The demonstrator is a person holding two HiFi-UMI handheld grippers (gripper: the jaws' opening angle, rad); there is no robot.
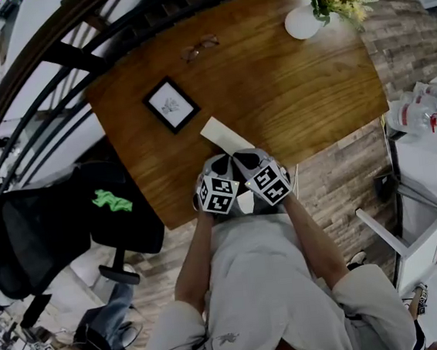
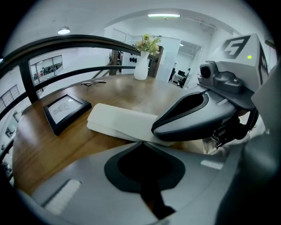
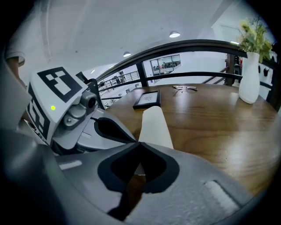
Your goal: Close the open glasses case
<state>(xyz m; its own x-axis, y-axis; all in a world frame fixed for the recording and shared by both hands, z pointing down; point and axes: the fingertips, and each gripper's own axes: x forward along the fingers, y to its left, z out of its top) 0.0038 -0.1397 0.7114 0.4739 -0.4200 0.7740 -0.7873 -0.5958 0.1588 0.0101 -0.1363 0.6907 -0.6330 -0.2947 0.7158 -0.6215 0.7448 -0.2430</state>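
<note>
Glasses case point(image 1: 226, 134); left tool point(image 1: 221, 162), right tool point(image 1: 245, 158) closed, adjacent.

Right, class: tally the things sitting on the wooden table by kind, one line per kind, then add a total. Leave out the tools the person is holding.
glasses case: 1
picture frame: 1
pair of glasses: 1
vase of flowers: 1
Total: 4

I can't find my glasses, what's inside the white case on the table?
Nothing inside shows: the white case lies with its lid low over it. A pair of glasses lies on the table, near its far edge.
</note>
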